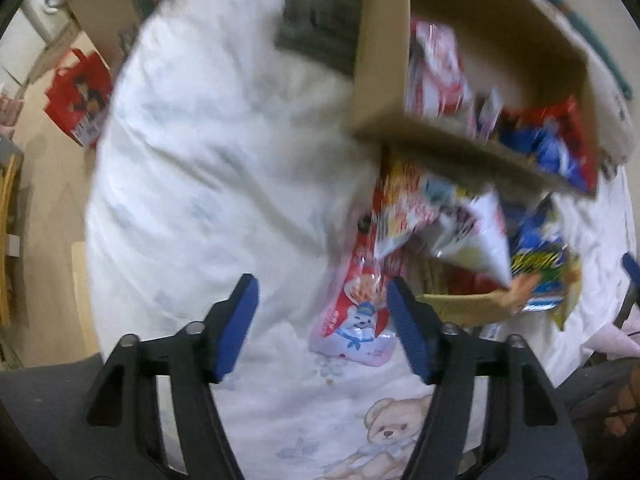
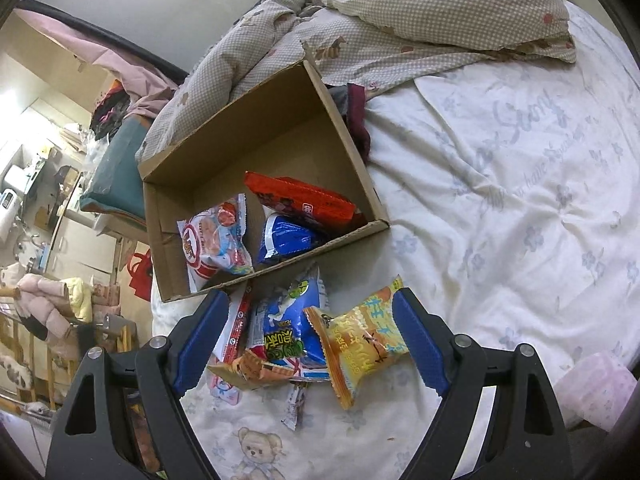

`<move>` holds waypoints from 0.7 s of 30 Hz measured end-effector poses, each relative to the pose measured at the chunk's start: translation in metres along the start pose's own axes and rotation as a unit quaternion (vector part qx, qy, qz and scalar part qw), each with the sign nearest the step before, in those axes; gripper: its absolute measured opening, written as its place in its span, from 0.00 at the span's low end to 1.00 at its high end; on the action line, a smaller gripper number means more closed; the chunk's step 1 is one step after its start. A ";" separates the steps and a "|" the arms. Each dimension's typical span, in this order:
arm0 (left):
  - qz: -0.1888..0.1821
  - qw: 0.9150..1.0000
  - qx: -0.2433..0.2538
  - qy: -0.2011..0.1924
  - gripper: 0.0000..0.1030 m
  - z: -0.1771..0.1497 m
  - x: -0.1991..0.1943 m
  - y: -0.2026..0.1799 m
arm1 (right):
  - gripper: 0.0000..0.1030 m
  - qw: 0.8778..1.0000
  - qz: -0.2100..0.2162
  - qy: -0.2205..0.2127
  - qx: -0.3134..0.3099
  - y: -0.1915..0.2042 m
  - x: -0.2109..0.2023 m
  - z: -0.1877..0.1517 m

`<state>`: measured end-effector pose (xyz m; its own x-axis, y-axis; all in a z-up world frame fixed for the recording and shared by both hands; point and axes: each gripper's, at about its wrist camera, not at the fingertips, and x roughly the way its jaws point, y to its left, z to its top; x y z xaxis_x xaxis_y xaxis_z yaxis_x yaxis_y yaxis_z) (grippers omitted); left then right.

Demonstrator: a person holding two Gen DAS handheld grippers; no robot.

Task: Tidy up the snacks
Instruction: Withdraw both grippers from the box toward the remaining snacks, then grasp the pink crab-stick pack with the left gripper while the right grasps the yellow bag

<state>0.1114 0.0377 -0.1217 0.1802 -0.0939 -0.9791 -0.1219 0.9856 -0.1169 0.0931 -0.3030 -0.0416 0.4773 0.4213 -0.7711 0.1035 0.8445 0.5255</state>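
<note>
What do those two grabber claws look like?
Both look alike. The left gripper and the right gripper each have two black plastic arms with triangle-shaped cut-outs and small silver bolts at the joints. Their fingers carry bright blue pads with a ridged, bumpy surface. No cables or markings show.

Matt cardboard box (image 2: 256, 148), glossy snack packets (image 2: 364, 344)

An open cardboard box (image 2: 256, 148) is set on the bed, and three snack packets are held in it: a white-and-red one (image 2: 216, 236), a red one (image 2: 304, 198) and a blue one (image 2: 286, 238). Just outside its near wall a loose heap is spread (partly overlapping): a blue bag (image 2: 288, 320), a yellow-orange packet (image 2: 360, 340) and a pink packet (image 1: 356, 312).
</note>
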 end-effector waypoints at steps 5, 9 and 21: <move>0.022 0.999 0.045 0.016 0.59 0.003 0.031 -0.023 | 0.84 1.000 -0.010 0.001 -0.012 0.000 -0.002 -0.002; 0.020 0.996 0.077 0.030 0.64 0.000 0.043 -0.043 | 0.84 1.000 -0.016 0.002 -0.010 -0.007 -0.002 -0.002; 0.042 0.990 0.133 0.018 0.52 -0.001 0.051 -0.060 | 0.84 1.000 -0.012 0.012 -0.008 -0.003 0.006 -0.001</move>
<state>0.1273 -0.0268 -0.1648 0.1450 -0.0105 -0.9894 0.1275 0.9918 0.0082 0.0945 -0.3032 -0.0481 0.4536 0.4091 -0.7918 0.0997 0.8595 0.5012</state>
